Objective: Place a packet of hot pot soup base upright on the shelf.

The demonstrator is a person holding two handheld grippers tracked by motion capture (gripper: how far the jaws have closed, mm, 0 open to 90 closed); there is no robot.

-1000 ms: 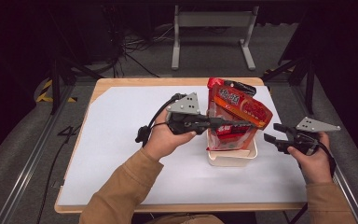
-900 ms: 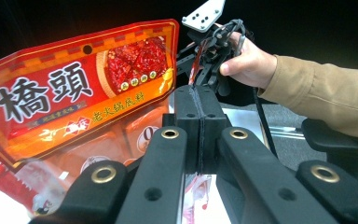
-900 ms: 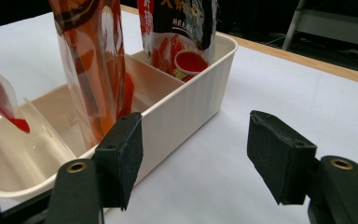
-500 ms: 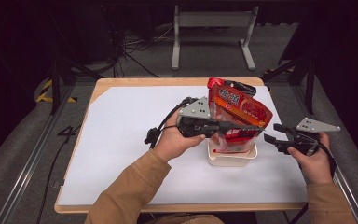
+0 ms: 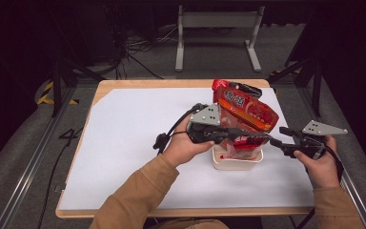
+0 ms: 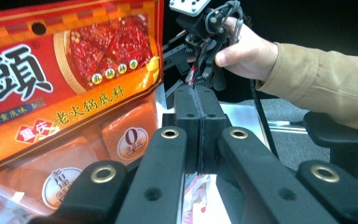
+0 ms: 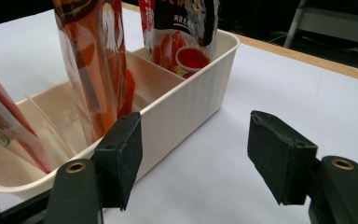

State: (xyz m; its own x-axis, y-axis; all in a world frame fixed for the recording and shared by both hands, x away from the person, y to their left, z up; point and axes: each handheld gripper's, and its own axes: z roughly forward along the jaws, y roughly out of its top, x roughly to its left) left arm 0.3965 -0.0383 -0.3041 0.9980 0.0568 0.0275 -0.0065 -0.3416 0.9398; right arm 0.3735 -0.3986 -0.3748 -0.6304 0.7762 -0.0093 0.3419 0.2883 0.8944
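White sheet (image 5: 133,143) over wooden table (image 5: 124,85), dark room; left gripper (image 5: 262,136) pressed together, right gripper (image 5: 277,136) spread.

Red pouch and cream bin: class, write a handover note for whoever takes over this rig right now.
Left gripper: shut, level across the front of the big red pouch; whether it pinches the film is unclear.
Right gripper: open beside the cream bin, holding nothing.
Done: pouches stand in the bin's compartments.
Left: probably seat the red pouch, then withdraw.
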